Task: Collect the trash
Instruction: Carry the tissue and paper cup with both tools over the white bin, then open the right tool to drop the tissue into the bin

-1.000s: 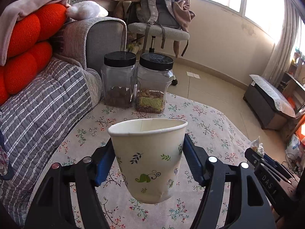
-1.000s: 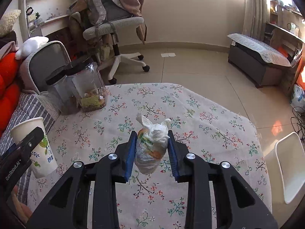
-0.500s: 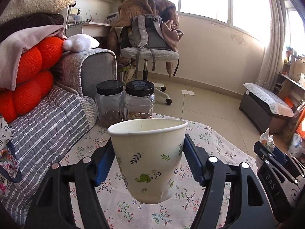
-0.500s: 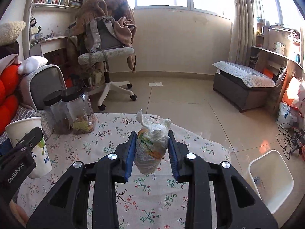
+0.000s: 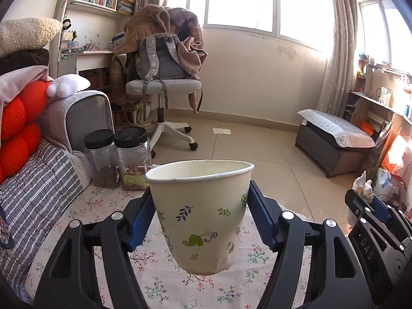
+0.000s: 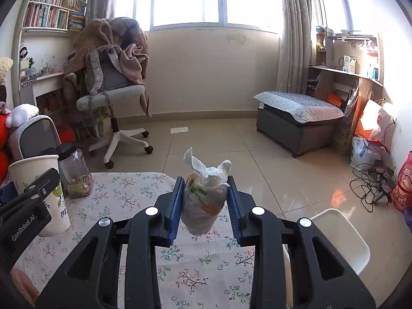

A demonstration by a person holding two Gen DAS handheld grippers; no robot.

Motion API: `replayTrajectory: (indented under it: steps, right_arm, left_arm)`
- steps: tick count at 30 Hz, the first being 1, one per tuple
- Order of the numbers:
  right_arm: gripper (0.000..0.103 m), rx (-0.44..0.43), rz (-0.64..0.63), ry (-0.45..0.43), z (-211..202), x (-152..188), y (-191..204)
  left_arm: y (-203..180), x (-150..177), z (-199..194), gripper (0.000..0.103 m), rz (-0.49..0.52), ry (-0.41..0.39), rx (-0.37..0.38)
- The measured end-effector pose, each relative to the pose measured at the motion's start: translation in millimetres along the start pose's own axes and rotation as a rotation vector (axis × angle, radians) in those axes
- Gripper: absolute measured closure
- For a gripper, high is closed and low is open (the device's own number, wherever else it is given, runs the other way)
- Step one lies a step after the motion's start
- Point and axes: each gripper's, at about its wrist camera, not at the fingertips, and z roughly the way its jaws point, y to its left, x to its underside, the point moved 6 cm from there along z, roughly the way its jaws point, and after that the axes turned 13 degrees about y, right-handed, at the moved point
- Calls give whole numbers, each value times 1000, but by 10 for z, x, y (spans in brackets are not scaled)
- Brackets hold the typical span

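Observation:
My left gripper (image 5: 199, 221) is shut on a white paper cup (image 5: 200, 213) with leaf prints and holds it upright above the floral tablecloth (image 5: 164, 280). The cup also shows in the right wrist view (image 6: 38, 193). My right gripper (image 6: 204, 206) is shut on a small knotted white plastic bag (image 6: 203, 200) and holds it above the table's far edge. The bag also shows in the left wrist view (image 5: 361, 188). A white bin (image 6: 342, 239) stands on the floor to the right, below the table.
Two black-lidded jars (image 5: 118, 162) stand at the table's far left, next to a grey striped sofa (image 5: 33, 185). An office chair (image 6: 113, 95) with a backpack, a grey ottoman (image 6: 298, 118), cables (image 6: 370, 182) and bags stand on the tiled floor.
Both grippers have risen and tilted up with their loads. More of the room and floor shows, the table has dropped lower in view, and the white bin has come nearer.

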Motion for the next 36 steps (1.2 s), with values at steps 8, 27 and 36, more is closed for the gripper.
replayTrajectory:
  steps: [8, 27, 36]
  right_arm:
    - [72, 113, 51, 3, 13, -2, -879]
    - [28, 295, 223, 207, 478, 389, -2505]
    - [10, 355, 490, 145, 150, 529, -3229]
  left_arm:
    - [-727, 51, 15, 36, 73, 14, 73]
    - [-2204, 189, 179, 36, 249, 63, 211]
    - [-2863, 300, 249, 36, 303, 108, 319]
